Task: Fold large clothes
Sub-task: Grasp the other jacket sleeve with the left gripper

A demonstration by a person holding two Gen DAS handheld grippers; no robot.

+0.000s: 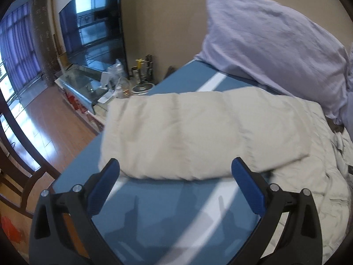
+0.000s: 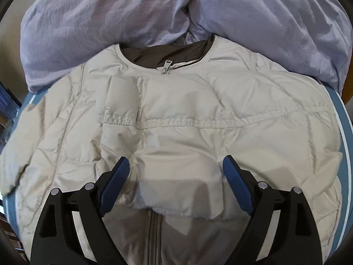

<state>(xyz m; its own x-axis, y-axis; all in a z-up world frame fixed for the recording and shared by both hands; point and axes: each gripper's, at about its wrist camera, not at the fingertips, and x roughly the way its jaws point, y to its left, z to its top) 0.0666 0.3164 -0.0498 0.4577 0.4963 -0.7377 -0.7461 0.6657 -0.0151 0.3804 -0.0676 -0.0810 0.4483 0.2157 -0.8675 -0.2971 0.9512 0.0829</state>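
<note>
A cream quilted puffer jacket [image 2: 187,114] lies front up on the blue bed sheet [image 2: 344,114], zipped, its brown-lined collar toward the pillows. A sleeve is folded across its chest. My right gripper [image 2: 175,165] is open just above the folded sleeve's cuff, holding nothing. In the left wrist view a puffy folded part of the jacket [image 1: 181,137] lies across the sheet [image 1: 167,207]. My left gripper [image 1: 175,167] is open at its near edge, holding nothing.
Lilac pillows [image 2: 110,17] lie at the head of the bed, one also in the left wrist view [image 1: 275,42]. Left of the bed are a glass TV stand with bottles and cans [image 1: 123,84], a television [image 1: 97,26], wooden floor [image 1: 44,128] and a chair [image 1: 19,190].
</note>
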